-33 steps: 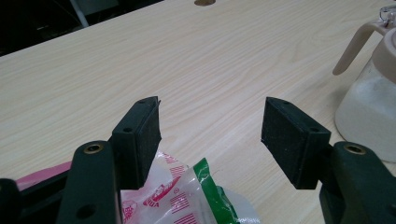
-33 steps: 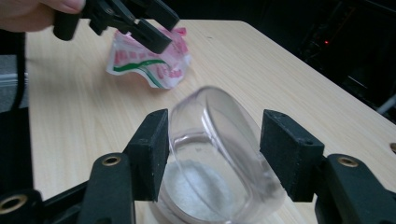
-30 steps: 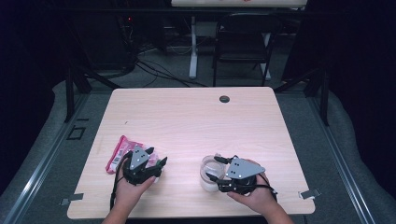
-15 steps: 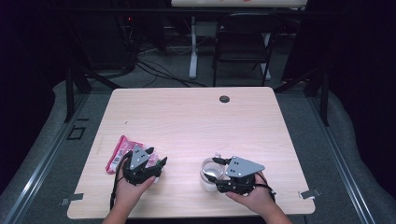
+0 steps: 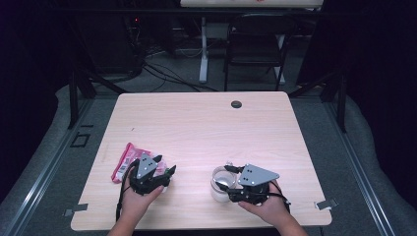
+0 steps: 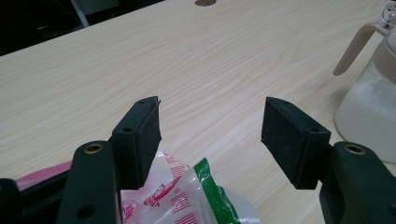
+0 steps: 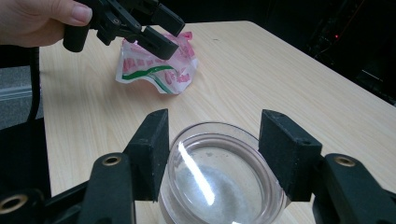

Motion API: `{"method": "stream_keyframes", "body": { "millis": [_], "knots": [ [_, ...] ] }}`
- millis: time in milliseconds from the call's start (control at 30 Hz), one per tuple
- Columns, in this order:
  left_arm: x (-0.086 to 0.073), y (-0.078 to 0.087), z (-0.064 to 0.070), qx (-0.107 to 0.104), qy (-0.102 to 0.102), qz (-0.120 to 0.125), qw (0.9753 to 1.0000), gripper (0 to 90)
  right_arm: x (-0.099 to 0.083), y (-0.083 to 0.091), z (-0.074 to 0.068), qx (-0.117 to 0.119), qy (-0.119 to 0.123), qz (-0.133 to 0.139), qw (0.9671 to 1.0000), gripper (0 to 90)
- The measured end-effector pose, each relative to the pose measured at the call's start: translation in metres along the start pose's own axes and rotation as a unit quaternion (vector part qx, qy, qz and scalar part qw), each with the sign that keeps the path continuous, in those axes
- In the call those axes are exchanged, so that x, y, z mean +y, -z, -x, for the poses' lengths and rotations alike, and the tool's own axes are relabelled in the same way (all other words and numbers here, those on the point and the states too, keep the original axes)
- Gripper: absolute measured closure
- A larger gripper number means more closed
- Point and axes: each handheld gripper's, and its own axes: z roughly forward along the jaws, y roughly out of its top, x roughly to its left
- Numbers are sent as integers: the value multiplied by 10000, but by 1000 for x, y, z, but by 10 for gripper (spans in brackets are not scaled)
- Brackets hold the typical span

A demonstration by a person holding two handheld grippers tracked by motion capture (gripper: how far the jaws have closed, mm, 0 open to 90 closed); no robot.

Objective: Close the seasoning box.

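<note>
The right gripper [image 7: 212, 154] has its jaws spread wide, one on each side of the jar [image 7: 222, 175]. The jar is clear, with white stuff in the bottom, and it stands near the front edge of the table [image 5: 196, 123], a bit right of the middle. The pads look close to the glass, but I cannot tell if they touch it yet. To do this step well, I think the right gripper should stay level, keep the jar in the middle between the pads, and squeeze slowly so the jar does not tip or slide.

The left gripper [image 6: 210, 135] is open too, with nothing between its jaws. It hangs over the near end of the bag [image 6: 187, 196]. The bag is pink and white with a green stripe, and it lies flat near the front left corner of the table. I think the left gripper should go lower before it shuts, or it will only pinch air.

Count them: one jar, one bag, two grippers, two hands. There is one dark round hole [image 5: 236, 104] near the back edge of the table.
</note>
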Motion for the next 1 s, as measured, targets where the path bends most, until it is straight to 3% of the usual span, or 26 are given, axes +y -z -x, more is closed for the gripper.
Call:
{"method": "stream_keyframes", "body": {
  "millis": [267,533,1000],
  "knots": [
    [0,0,-1,2,8,-13,10000,378,0,5,7,-99,-133,65,9998,429],
    [0,1,-3,26,44,13,10000,378,-2,13,20,-362,-369,139,9986,430],
    [0,3,-5,64,82,28,9999,378,-16,27,50,-834,-841,116,9929,432]
  ]
}}
